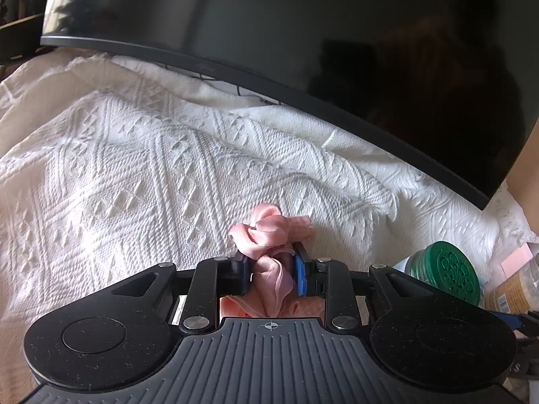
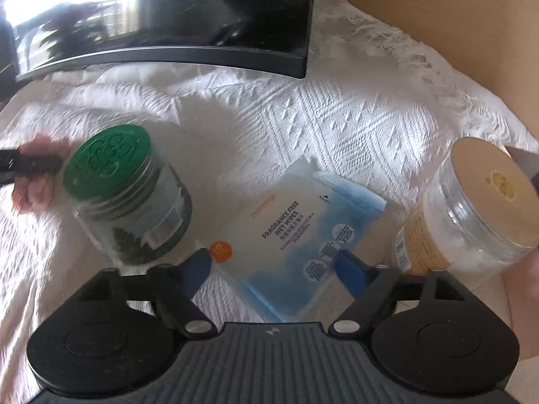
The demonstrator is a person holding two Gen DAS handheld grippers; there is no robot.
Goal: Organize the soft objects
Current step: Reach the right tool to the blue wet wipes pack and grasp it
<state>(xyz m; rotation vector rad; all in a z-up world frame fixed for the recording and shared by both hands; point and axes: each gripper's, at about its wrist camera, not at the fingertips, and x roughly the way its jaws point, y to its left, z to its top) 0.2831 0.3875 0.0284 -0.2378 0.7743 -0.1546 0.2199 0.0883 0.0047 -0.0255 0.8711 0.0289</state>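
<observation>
A pink satin scrunchie (image 1: 267, 232) is bunched between the pads of my left gripper (image 1: 273, 262), which is shut on it just above the white woven blanket (image 1: 134, 175). More pink fabric shows under the gripper body. In the right wrist view the scrunchie (image 2: 33, 195) and the left gripper's dark fingers (image 2: 30, 165) appear at the far left edge. My right gripper (image 2: 274, 261) is open, its blue fingertips straddling a blue-and-white pack of wet wipes (image 2: 296, 222) that lies flat on the blanket (image 2: 353, 128). The pads do not press on the pack.
A dark curved monitor (image 1: 303, 50) stands at the back on the blanket. A green-lidded glass jar (image 2: 124, 195) sits left of the wipes, and a clear jar with a tan lid (image 2: 471, 208) right of them. A cardboard wall (image 2: 454, 17) closes the far right.
</observation>
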